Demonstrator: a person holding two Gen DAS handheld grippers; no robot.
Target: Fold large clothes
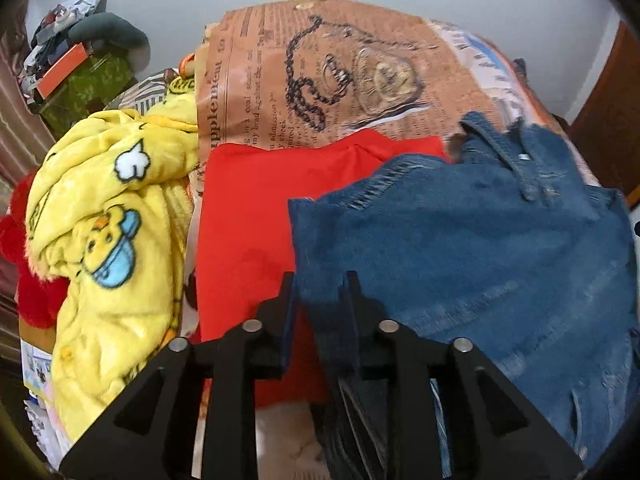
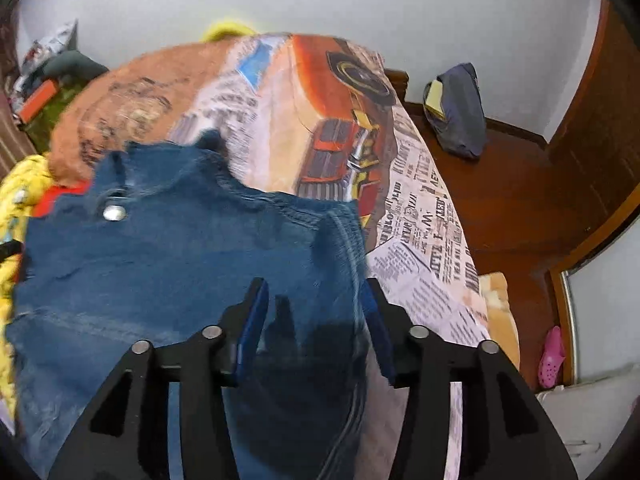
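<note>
A pair of blue jeans (image 1: pixel 460 248) lies on a bed with a newspaper-print sheet (image 1: pixel 320 72); its waistband and metal button (image 2: pixel 113 213) point away from me. My left gripper (image 1: pixel 320 280) is closed on the left edge of the jeans, with denim between its fingers. My right gripper (image 2: pixel 316 292) hovers over the right edge of the jeans (image 2: pixel 180 272) with its jaws apart and fabric lying between them. A red garment (image 1: pixel 248 220) lies under the jeans on the left.
A yellow duck-print fleece blanket (image 1: pixel 104 248) is heaped at the left. A cluttered green box (image 1: pixel 80 84) stands at the far left. To the right of the bed are a wooden floor (image 2: pixel 512 200), a dark bag (image 2: pixel 456 112) and a pink shoe (image 2: pixel 552 356).
</note>
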